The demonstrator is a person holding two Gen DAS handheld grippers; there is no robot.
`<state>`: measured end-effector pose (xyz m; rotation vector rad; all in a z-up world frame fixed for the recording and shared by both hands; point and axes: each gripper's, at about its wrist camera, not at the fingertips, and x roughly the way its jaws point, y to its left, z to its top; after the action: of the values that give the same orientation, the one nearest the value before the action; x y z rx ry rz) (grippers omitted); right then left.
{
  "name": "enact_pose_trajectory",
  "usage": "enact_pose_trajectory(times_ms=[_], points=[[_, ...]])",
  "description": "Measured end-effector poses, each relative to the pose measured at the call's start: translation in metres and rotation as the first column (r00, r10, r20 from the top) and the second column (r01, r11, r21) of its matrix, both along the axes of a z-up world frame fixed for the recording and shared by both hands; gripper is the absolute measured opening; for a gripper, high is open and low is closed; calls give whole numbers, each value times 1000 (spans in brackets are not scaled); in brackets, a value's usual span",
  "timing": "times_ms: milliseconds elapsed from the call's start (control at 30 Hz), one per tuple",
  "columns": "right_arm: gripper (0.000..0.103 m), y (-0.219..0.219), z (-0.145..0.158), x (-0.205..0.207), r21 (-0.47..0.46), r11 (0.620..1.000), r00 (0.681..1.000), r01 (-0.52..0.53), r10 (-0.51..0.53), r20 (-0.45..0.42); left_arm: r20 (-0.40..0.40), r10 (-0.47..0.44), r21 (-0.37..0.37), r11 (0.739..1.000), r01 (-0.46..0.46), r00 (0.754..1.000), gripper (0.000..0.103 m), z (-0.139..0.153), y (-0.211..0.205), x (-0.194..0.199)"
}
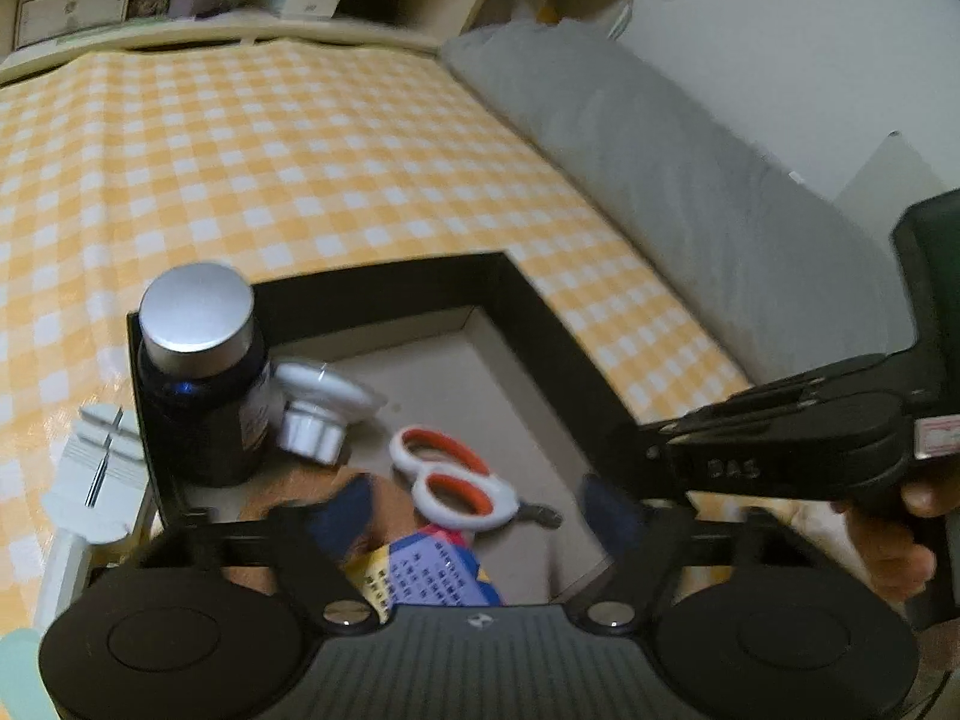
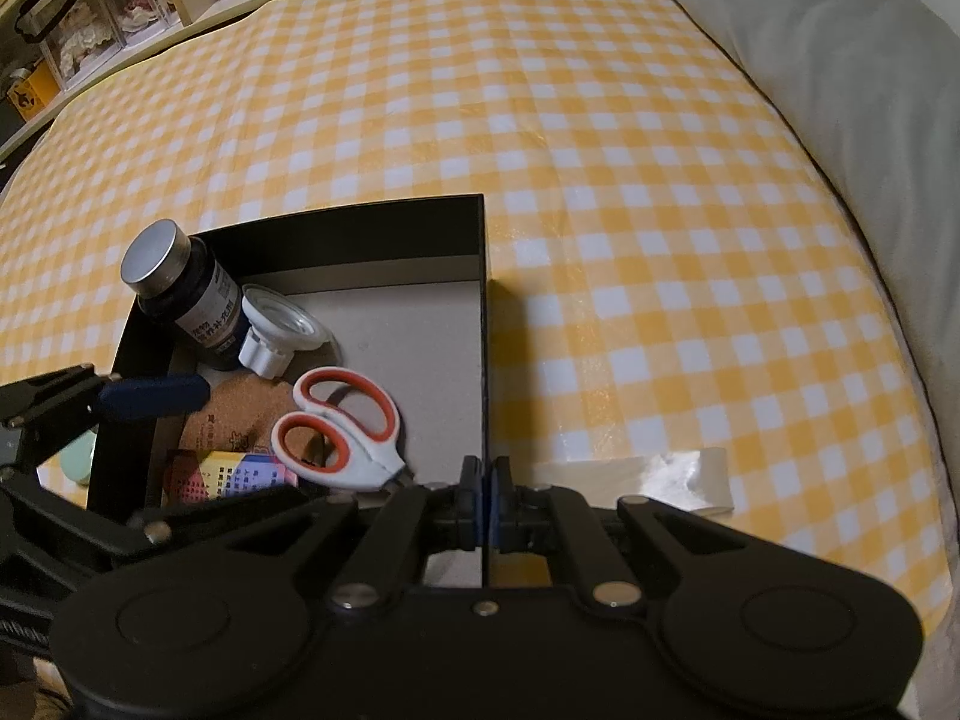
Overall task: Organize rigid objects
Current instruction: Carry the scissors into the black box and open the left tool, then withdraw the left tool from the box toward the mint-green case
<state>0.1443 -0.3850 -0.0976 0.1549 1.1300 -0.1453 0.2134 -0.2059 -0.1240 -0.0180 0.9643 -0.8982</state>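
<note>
We look down on a black box [image 2: 483, 276] with a grey floor, set on a yellow-and-white checked cloth [image 2: 600, 120], where several hard goods already lie gathered. In its far left corner a dark bottle [image 2: 198, 300] with a silver cap leans against the wall, and a white round fitting [image 2: 276, 324] lies touching it on the right. Nearer the middle rest scissors [image 2: 342, 426] with white and orange handles, blades pointing to the near right; under and beside them a cork-brown card [image 2: 240, 414] and a printed colourful packet [image 2: 240, 474] sit at the near left of the floor. Our right gripper [image 2: 483, 510] is clenched on the box's right wall, its blue pads pinching the thin black edge at the near end. Our left gripper [image 1: 480, 516] hangs over the near part of the box with its jaws apart, the blue pads [image 1: 345, 516] standing on either side of the packet [image 1: 420, 570] without visibly pressing it, so it is released rather than gripping. In the left wrist view the scissors [image 1: 456, 480] lie just beyond those pads, and a white ridged tool [image 1: 102, 468] lies on the cloth just outside the box's left wall. A grey pillow [image 2: 840, 90] runs along the cloth's right edge, and shelves [image 2: 120, 12] stand at the far left.
</note>
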Motion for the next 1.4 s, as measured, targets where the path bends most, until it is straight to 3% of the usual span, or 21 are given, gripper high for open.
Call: enact_pose_trajectory(times_ms=[67,200,467,500,633,767,1000,1400], points=[[3,0,0,0,0,1000,1000,0,0,0,-14,9,28,1000,-8,1000,54,-3,-3,0],[3,0,0,0,-2,1000,1000,-1,1,-1,-28,6,45,999,-5,1000,54,-10,-6,1],[3,1,0,0,0,1000,1000,0,0,0,-18,-85,-41,996,85,996,56,-14,-12,-8],[3,2,-1,1,-1,1000,1000,0,0,0,-12,-89,-41,995,88,996,57,-13,-13,-9],[3,1,0,0,0,1000,1000,-1,1,0,10,-74,-16,997,74,997,84,-10,-12,-9],[3,1,0,0,-2,1000,1000,-1,1,0,32,-44,6,999,44,999,101,-4,-6,-9],[3,2,-1,1,-2,1000,1000,-1,1,0,38,-14,86,996,10,999,103,7,-6,-8],[3,2,-2,1,-1,1000,1000,0,0,-1,150,-47,165,986,22,988,103,31,5,-25]])
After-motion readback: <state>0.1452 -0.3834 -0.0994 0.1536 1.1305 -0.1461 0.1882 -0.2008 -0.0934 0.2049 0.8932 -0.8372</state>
